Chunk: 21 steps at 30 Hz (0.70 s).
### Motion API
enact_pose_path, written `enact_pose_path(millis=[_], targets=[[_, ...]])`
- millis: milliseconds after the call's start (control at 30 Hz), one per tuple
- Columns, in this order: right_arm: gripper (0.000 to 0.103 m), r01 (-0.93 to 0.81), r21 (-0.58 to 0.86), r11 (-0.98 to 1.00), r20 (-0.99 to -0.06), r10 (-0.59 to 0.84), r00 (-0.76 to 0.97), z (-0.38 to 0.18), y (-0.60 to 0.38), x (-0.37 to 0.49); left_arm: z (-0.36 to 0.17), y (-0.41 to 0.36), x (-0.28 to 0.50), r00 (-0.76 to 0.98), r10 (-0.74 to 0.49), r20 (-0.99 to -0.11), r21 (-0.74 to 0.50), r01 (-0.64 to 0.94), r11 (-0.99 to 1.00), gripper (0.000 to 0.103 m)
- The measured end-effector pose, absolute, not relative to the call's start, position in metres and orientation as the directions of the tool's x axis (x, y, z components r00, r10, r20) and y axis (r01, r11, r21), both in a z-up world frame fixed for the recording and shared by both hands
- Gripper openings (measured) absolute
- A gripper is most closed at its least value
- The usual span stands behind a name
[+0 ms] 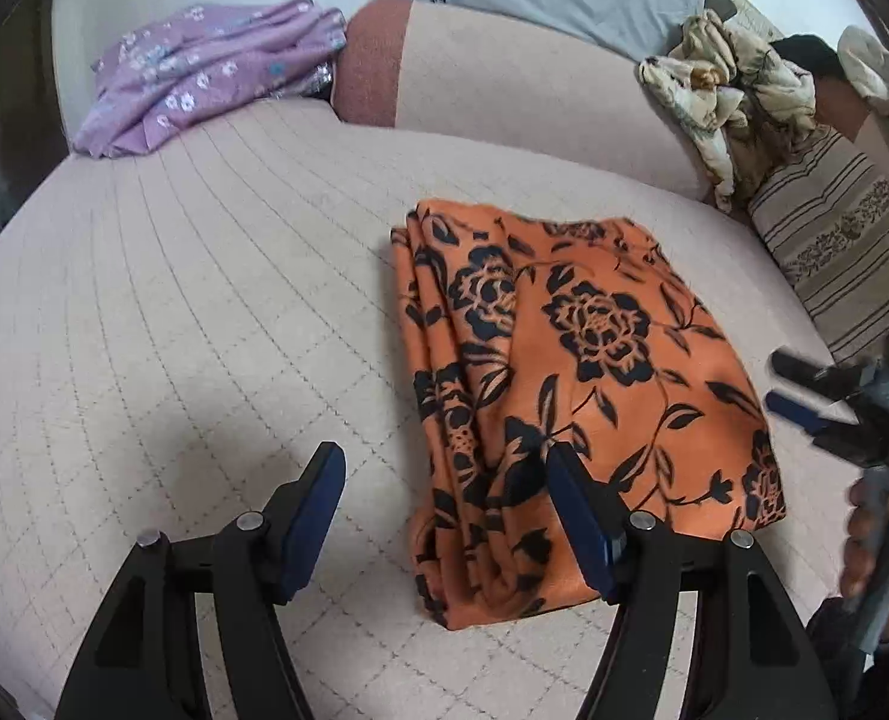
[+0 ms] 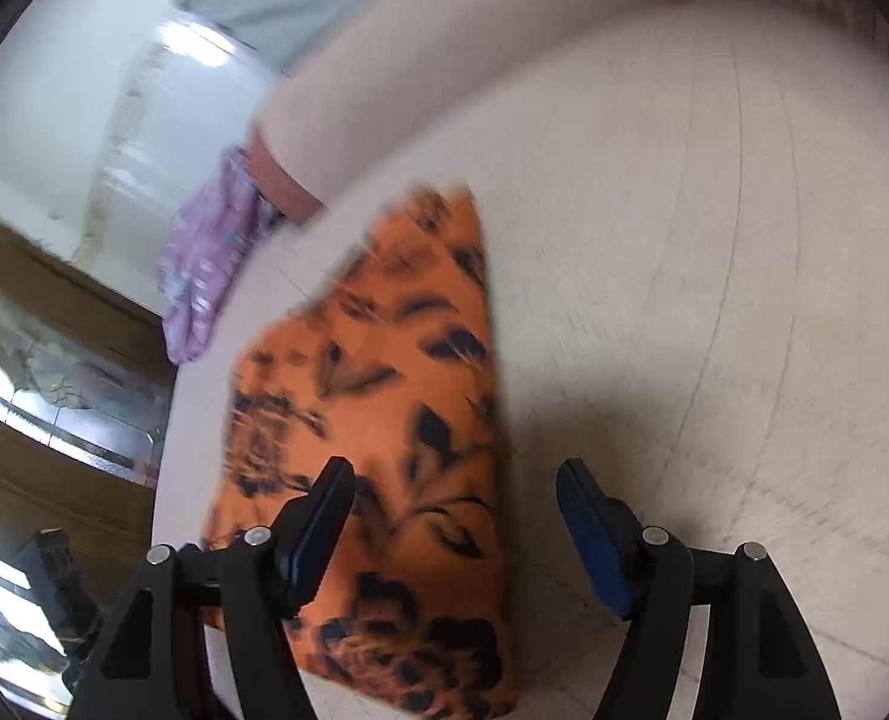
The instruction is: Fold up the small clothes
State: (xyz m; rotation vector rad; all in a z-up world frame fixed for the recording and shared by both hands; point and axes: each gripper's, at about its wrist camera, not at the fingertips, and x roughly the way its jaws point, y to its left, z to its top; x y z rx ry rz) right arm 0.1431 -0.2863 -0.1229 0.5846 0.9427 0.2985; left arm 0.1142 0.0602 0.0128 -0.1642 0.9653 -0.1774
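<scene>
A folded orange cloth with black flowers (image 1: 570, 384) lies flat on the quilted pale pink bed cover (image 1: 204, 312). My left gripper (image 1: 444, 474) is open and empty, just above the cloth's near left edge; its right finger (image 1: 576, 516) is over the cloth. My right gripper (image 1: 771, 381) shows at the right edge of the left wrist view, open, beside the cloth's right edge. In the right wrist view the same cloth (image 2: 384, 432) lies below my open, empty right gripper (image 2: 453, 492); that view is blurred by motion.
A crumpled purple floral garment (image 1: 204, 72) lies at the back left. A pink bolster (image 1: 504, 90) runs along the back. A beige patterned cloth heap (image 1: 738, 102) and a striped pillow (image 1: 846, 240) sit at the right. The bed's edge and the floor (image 2: 54, 330) show in the right wrist view.
</scene>
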Motion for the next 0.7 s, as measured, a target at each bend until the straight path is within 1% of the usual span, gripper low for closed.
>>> enact_pose_path(millis=[33, 100, 167, 200, 267, 300, 333, 367, 400, 500, 567, 600, 667, 700], targets=[[0.073, -0.022, 0.591, 0.807, -0.648, 0.490, 0.583, -0.110, -0.278, 0.139, 0.013, 0.056, 0.114, 0.559, -0.209, -0.803, -0.204, 0.072, 0.976, 0.070], [0.074, -0.140, 0.577, 0.804, -0.599, 0.534, 0.597, -0.085, -0.253, 0.132, 0.001, 0.049, 0.118, 0.523, -0.169, -0.835, -0.163, 0.058, 0.985, 0.070], [0.081, -0.231, 0.584, 0.778, -0.578, 0.599, 0.555, -0.080, -0.223, 0.128, -0.014, 0.047, 0.124, 0.478, -0.146, -0.866, -0.150, 0.031, 0.988, 0.071], [0.085, -0.241, 0.592, 0.769, -0.588, 0.617, 0.523, -0.088, -0.213, 0.128, -0.018, 0.048, 0.125, 0.460, -0.148, -0.876, -0.159, 0.015, 0.987, 0.071], [0.086, -0.186, 0.573, 0.798, -0.687, 0.591, 0.423, -0.122, -0.198, 0.136, -0.013, 0.053, 0.120, 0.458, -0.155, -0.875, -0.178, -0.008, 0.984, 0.071], [0.086, -0.161, 0.564, 0.810, -0.710, 0.575, 0.407, -0.135, -0.195, 0.136, -0.009, 0.054, 0.117, 0.463, -0.150, -0.874, -0.172, -0.006, 0.985, 0.071], [0.086, -0.180, 0.552, 0.814, -0.687, 0.566, 0.455, -0.127, -0.192, 0.128, -0.002, 0.056, 0.114, 0.478, -0.136, -0.868, -0.157, -0.003, 0.988, 0.071], [0.086, -0.188, 0.540, 0.820, -0.684, 0.558, 0.470, -0.120, -0.187, 0.125, 0.004, 0.058, 0.110, 0.495, -0.123, -0.860, -0.145, -0.005, 0.989, 0.073], [0.086, -0.194, 0.525, 0.829, -0.685, 0.547, 0.481, -0.110, -0.182, 0.122, 0.009, 0.060, 0.107, 0.504, -0.115, -0.856, -0.140, -0.012, 0.990, 0.076], [0.086, -0.229, 0.450, 0.863, -0.670, 0.496, 0.553, -0.086, -0.170, 0.105, 0.020, 0.065, 0.100, 0.526, -0.116, -0.843, -0.155, -0.031, 0.987, 0.077], [0.094, -0.239, 0.439, 0.866, -0.662, 0.492, 0.565, -0.083, -0.164, 0.098, 0.025, 0.064, 0.096, 0.527, -0.115, -0.842, -0.158, -0.036, 0.987, 0.078], [0.096, -0.234, 0.448, 0.863, -0.681, 0.499, 0.536, -0.091, -0.162, 0.096, 0.026, 0.064, 0.093, 0.527, -0.116, -0.842, -0.158, -0.036, 0.987, 0.078], [0.096, -0.196, 0.439, 0.877, -0.754, 0.478, 0.450, -0.122, -0.158, 0.108, 0.029, 0.064, 0.089, 0.517, -0.112, -0.849, -0.151, -0.034, 0.988, 0.078], [0.096, -0.188, 0.430, 0.883, -0.764, 0.467, 0.445, -0.126, -0.157, 0.108, 0.030, 0.065, 0.087, 0.517, -0.112, -0.849, -0.149, -0.031, 0.988, 0.078]])
